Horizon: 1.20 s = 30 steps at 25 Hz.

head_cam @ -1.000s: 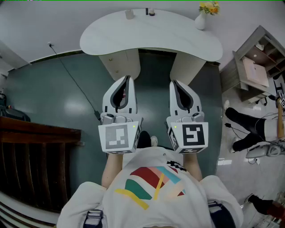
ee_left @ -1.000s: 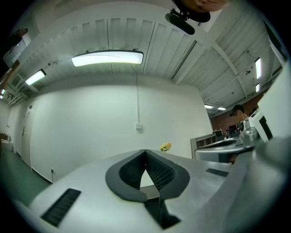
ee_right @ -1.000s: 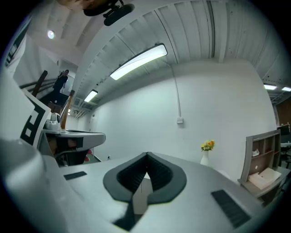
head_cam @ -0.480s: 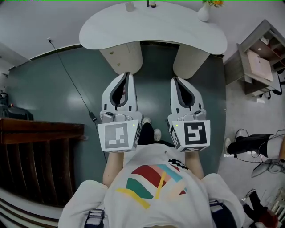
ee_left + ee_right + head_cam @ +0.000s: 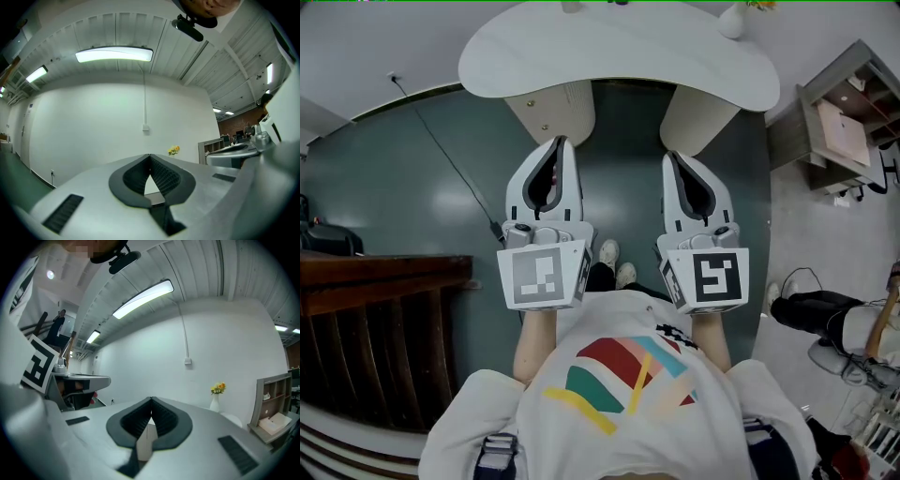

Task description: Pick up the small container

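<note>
I hold both grippers level in front of me, short of the white table [image 5: 619,56]. In the head view my left gripper [image 5: 563,141] and right gripper [image 5: 668,156] point at the table's two pale legs, each shut with nothing between the jaws. The left gripper view shows its dark pads [image 5: 161,176] meeting at the tip, and the right gripper's pads [image 5: 164,418] meet the same way. A small pale container [image 5: 572,6] on the table's far side is cut off by the top edge of the head view. It shows in neither gripper view.
A white vase of yellow flowers [image 5: 733,19] stands at the table's far right and appears small in the gripper views [image 5: 215,397]. A wooden shelf unit [image 5: 834,112] is at the right, dark wooden furniture [image 5: 375,309] at the left. A cable [image 5: 450,159] crosses the green floor. Another person's legs [image 5: 811,309] are at the right.
The table has slid toward the top of the head view and the container is now cut off by its edge. Both grippers have moved forward, still shut.
</note>
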{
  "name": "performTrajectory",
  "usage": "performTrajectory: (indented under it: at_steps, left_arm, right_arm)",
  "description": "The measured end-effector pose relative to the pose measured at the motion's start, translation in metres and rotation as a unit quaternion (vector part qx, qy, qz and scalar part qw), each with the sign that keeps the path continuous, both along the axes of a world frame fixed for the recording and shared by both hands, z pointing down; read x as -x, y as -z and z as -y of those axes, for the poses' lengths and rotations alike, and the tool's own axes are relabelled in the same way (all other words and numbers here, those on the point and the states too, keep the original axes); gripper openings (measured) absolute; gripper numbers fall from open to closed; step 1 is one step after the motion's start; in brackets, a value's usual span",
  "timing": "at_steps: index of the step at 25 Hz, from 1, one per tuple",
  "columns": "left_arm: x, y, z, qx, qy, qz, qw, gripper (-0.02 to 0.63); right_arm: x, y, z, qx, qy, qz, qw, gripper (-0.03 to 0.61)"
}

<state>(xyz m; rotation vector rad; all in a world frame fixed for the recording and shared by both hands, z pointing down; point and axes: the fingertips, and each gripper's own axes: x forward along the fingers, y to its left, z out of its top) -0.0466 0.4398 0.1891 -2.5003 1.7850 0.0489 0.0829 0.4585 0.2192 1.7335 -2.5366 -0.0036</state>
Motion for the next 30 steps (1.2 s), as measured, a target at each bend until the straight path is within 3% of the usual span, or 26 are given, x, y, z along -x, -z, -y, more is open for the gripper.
performTrajectory:
  at_steps: [14,21,30]
  left_arm:
    - [0.040,0.007,0.057,-0.012,0.007,-0.032,0.9994,0.017]
    - [0.049,0.020,0.077,-0.033,0.004,-0.028,0.9990,0.017]
    - [0.052,0.031,0.091,-0.053,0.007,-0.029,0.9982,0.017]
  right_arm:
    - [0.029,0.006,0.055,-0.008,0.012,-0.031,0.999,0.012]
    - [0.017,0.010,0.071,-0.008,-0.016,-0.015,1.000,0.012]
    - [0.010,0.028,0.088,-0.044,-0.022,-0.011,0.999,0.012]
